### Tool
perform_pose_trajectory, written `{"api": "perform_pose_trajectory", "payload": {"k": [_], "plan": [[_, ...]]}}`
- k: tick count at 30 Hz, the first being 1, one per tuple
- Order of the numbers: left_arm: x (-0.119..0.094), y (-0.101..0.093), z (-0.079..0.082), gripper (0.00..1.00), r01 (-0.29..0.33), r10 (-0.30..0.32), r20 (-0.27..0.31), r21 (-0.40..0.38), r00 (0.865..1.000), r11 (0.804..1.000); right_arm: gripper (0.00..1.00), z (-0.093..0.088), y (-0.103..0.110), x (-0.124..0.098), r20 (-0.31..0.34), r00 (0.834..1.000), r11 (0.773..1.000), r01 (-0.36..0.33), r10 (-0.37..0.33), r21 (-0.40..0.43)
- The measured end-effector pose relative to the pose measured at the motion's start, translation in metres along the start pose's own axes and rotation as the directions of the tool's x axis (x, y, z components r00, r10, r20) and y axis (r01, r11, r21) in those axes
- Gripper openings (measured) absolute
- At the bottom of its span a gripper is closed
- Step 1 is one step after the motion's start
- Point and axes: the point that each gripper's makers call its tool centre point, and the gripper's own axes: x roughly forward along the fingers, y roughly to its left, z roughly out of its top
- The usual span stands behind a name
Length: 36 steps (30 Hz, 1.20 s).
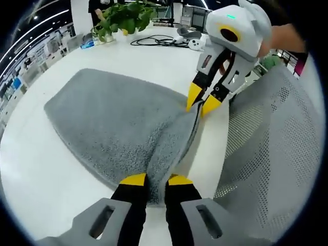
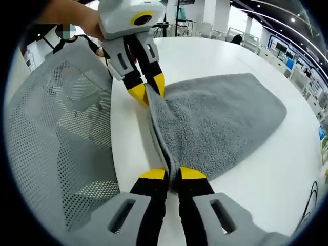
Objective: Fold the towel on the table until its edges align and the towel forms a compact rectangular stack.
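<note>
The towel (image 1: 118, 128) lies on the table (image 1: 41, 174), its near edge pinched at 2 corners: the left gripper (image 1: 156, 180) and right gripper (image 2: 172, 174) are each closed on towel. If tension is uneven, 1 corner could slip and edges misalign. The far edge, toward 11 o'clock, is blurred; a mesh chair (image 2: 56, 138) crowds the side.

**Around the white table**

Grey perforated mesh chair back (image 1: 277, 138) pressed close against the edge of the white round-edged table (image 1: 46, 169) — also seen in the right gripper view (image 2: 56, 128). Leafy green potted plant (image 1: 123, 18) at the table's far side. Near it, a looped black cable (image 1: 156, 41) and a white handheld controller (image 1: 197, 43) — both resting on the tabletop.
</note>
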Motion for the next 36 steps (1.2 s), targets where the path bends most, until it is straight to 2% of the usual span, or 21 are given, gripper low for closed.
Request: {"api": "perform_pose_trajectory", "payload": {"k": [5,18,19,22,29,33,36], "plan": [[-0.003,-0.014,-0.005,0.12,0.028,-0.028,-0.007,-0.004,1.000,1.000,0.05,-0.005,0.011,-0.003,0.003,1.000,1.000,-0.024,0.024,-0.002],[-0.014,-0.028,-0.010,0.11,0.057,-0.057,-0.018,-0.004,0.998,0.998,0.05,-0.001,0.032,-0.009,-0.003,0.997,0.996,-0.079,0.079,0.031],[-0.016,-0.029,-0.009,0.11,0.060,-0.061,-0.020,-0.024,0.998,0.998,0.05,0.000,0.033,-0.011,-0.010,0.997,0.997,-0.081,0.081,0.017],[-0.026,-0.030,-0.004,0.10,0.066,-0.066,-0.014,-0.014,0.998,0.998,0.05,0.006,0.034,-0.019,0.001,0.997,0.996,-0.083,0.083,0.008],[-0.052,-0.029,0.010,0.10,0.094,-0.092,0.026,-0.061,0.995,0.994,0.05,0.027,0.038,-0.041,0.098,0.991,0.988,-0.107,0.096,0.115],[-0.063,-0.030,0.018,0.10,0.105,-0.100,0.069,-0.080,0.993,0.991,0.05,0.033,0.042,-0.050,0.110,0.989,0.990,-0.108,0.097,0.094],[-0.069,-0.031,0.019,0.10,0.117,-0.110,0.079,-0.096,0.991,0.989,0.05,0.040,0.044,-0.056,0.120,0.987,0.989,-0.116,0.105,0.090]]}}
